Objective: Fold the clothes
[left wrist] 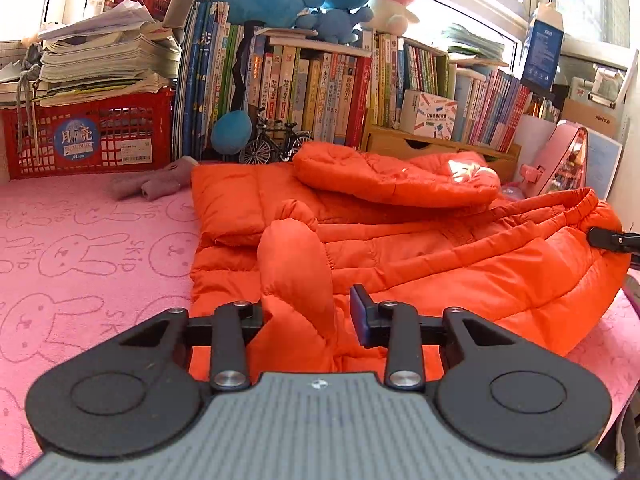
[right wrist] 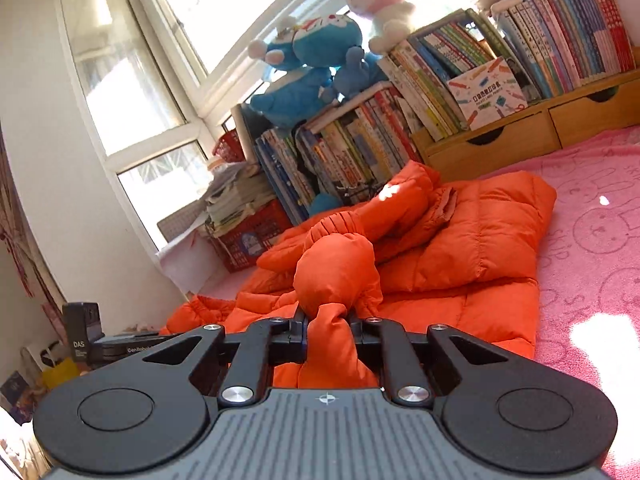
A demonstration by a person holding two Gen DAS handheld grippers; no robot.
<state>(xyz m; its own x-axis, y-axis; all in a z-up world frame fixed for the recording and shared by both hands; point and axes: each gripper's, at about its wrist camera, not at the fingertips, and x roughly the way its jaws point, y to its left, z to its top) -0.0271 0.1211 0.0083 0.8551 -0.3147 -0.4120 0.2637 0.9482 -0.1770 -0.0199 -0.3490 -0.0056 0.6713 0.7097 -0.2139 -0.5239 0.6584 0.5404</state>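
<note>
The orange jacket (left wrist: pixel 400 240) sprawls on the pink mat (left wrist: pixel 88 248) ahead of both tongs — right gripper (right wrist: pixel 328 320) clamped on a puffed fold, left gripper (left wrist: pixel 308 312) parted around another.

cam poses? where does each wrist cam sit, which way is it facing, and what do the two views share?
Left wrist: behind the left gripper, low over the pink mat, facing the bookshelf; jaws apart around a jacket fold; the right gripper's tip at the right edge.
Right wrist: behind the right gripper, tilted, facing the window corner; jaws pinch the jacket.
Shared: orange puffer jacket, books, plush toys.
</note>
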